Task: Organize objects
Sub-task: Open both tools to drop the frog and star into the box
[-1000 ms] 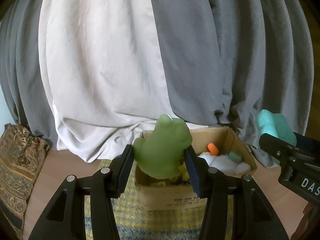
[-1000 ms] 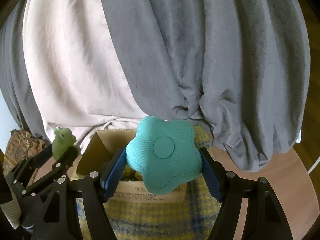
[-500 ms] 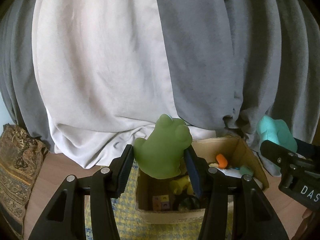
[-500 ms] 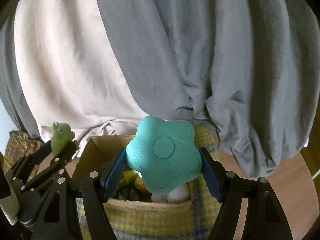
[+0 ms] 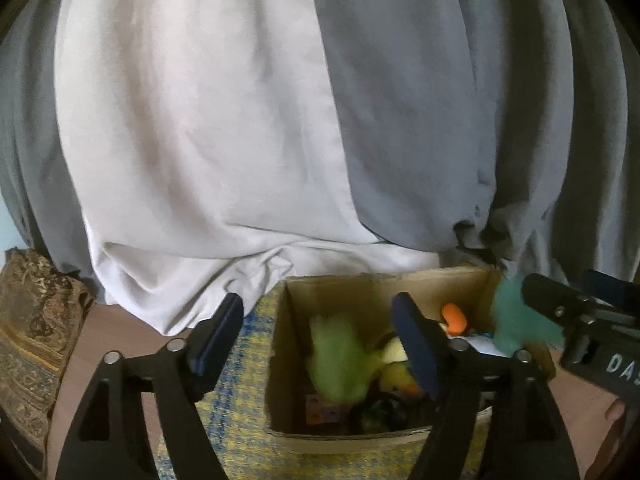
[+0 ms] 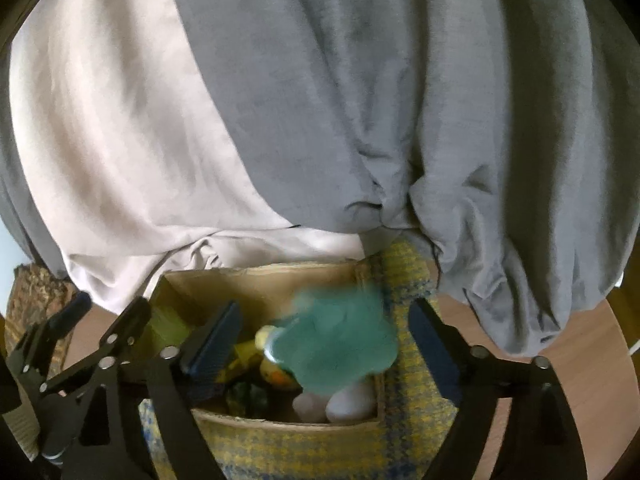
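Observation:
A cardboard box [image 5: 276, 356] holding several toys sits on a yellow and blue checked mat [image 5: 248, 444]. My left gripper [image 5: 320, 336] is open above the box's left half. A blurred green frog toy [image 5: 340, 364] is below it, inside the box. My right gripper [image 6: 324, 340] is open above the box [image 6: 280, 276]. A blurred teal star cushion [image 6: 340, 348] is between its fingers, free of them, over the box's right side. The cushion also shows in the left wrist view [image 5: 516, 320]. The frog shows faintly in the right wrist view [image 6: 168, 324].
Grey and white curtains [image 5: 280, 120] hang right behind the box. A patterned brown cushion [image 5: 32, 320] lies on the wooden floor at the left. White round toys [image 6: 344, 400], a yellow toy [image 5: 396, 376] and an orange piece [image 5: 454, 316] lie in the box.
Both grippers have opened over the box. The frog has dropped out of the left gripper into the box. The teal cushion has left the right gripper and is falling, blurred.

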The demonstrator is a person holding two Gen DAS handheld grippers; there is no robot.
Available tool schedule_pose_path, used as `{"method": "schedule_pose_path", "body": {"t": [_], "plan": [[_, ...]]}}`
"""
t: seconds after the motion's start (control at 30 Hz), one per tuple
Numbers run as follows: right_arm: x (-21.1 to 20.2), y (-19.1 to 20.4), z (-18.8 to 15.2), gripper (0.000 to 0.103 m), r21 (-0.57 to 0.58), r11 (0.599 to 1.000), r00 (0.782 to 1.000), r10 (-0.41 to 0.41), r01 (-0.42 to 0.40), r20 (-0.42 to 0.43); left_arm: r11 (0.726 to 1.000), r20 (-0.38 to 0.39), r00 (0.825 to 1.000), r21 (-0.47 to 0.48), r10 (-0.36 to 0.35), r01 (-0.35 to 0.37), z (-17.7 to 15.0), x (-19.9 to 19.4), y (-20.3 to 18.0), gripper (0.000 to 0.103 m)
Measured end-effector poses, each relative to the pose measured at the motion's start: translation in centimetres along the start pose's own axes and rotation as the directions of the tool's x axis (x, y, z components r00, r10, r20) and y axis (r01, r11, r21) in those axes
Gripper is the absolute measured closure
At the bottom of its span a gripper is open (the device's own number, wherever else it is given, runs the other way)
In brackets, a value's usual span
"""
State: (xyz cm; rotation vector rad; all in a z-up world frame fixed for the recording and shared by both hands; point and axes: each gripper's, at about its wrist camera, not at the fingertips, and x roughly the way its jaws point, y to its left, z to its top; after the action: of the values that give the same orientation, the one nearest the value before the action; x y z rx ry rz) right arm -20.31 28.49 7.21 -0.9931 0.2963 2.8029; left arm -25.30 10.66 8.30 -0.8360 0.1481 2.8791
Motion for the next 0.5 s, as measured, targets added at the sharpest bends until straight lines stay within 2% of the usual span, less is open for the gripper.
{"method": "schedule_pose_path", "body": {"t": [0.03,0.1,0.5], "plan": [[-0.1,-0.1,0.0,0.011,0.005,1.000,1.000,-0.001,0.001,0.002,1.000,0.000,1.000,0.000,0.011,-0.011,-0.1,0.0,0.1,0.025],[-0.2,-0.2,0.0,0.010,0.009,1.000,1.000,-0.003,0.003,0.001,1.000,-0.001,1.000,-0.005,0.019,-0.019,-0.2,-0.2,0.2,0.017],[-1.2,0.1,-2.0,0.006,-0.004,0.999,0.999,-0.042,0.042,-0.003,0.999,0.010,0.999,-0.007,0.046,-0.046,-1.6,-2.2,0.5,0.013]]}}
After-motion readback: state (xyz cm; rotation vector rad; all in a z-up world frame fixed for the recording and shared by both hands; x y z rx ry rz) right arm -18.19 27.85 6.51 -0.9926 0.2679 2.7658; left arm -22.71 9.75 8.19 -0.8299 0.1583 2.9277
